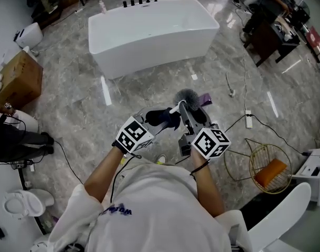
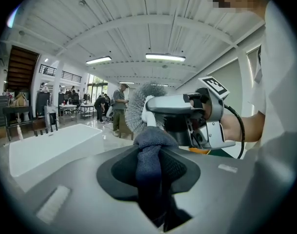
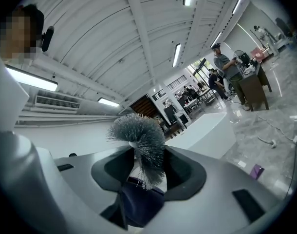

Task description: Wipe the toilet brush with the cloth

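In the head view my left gripper (image 1: 159, 121) is shut on a dark blue cloth (image 1: 162, 117), held in front of my chest. My right gripper (image 1: 187, 114) points away from me and is shut on the toilet brush, whose grey bristle head (image 1: 187, 96) sticks out past its jaws. The cloth lies against the brush's white neck (image 1: 176, 109). In the left gripper view the cloth (image 2: 149, 160) bunches between the left gripper's (image 2: 149, 152) jaws and touches the white neck (image 2: 148, 115) below the bristles (image 2: 138, 106). In the right gripper view the bristles (image 3: 140, 145) rise between the right gripper's (image 3: 148, 172) jaws, with the cloth (image 3: 136, 201) beneath.
A white bathtub (image 1: 149, 33) stands ahead on the marble floor. A cardboard box (image 1: 18, 80) and a white toilet (image 1: 23, 203) are at the left. A wire basket (image 1: 267, 167) with an orange thing in it, cables (image 1: 249, 119) and a purple item (image 1: 204, 98) lie to the right.
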{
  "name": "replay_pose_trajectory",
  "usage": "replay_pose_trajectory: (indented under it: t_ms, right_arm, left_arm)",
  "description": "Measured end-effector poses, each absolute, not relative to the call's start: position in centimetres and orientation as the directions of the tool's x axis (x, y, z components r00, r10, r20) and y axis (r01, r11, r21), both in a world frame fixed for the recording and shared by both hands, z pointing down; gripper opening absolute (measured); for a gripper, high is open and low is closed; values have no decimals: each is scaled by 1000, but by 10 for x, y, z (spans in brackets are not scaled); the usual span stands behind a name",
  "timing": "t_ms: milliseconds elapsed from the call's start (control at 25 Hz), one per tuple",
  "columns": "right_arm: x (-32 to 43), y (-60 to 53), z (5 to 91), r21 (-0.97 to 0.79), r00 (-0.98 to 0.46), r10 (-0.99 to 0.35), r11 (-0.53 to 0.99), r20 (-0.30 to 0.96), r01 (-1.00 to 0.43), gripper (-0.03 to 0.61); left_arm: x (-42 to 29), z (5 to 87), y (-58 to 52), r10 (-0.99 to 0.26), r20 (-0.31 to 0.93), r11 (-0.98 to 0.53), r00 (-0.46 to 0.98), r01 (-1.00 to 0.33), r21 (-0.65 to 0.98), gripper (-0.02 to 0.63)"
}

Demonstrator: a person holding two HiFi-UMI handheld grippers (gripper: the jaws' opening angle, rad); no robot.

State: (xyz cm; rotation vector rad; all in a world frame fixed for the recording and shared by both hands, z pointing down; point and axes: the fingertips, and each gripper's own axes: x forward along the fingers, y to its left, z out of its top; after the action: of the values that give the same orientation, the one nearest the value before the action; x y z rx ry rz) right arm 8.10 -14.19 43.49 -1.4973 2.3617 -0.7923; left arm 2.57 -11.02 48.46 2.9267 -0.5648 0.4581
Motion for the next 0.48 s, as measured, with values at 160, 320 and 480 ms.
replay_pose_trajectory:
  t_ms: [160,320,480]
  right_arm:
    - [69,-139,449,-560,-466,-878,336,104,-757,187]
    - [68,-140,454,-573,-469,-875,327,116,-751,187]
    - [76,-139,450,-616,-459,-883,309,96,-724,184]
  left_arm:
    - [29,482,-110,-335,322,-922,885,-378,79,98]
    - [31,487,-110,-320,355,-926,878,-369,78,91]
    - [31,490,-108,-313,355,-930,881,-360,75,80]
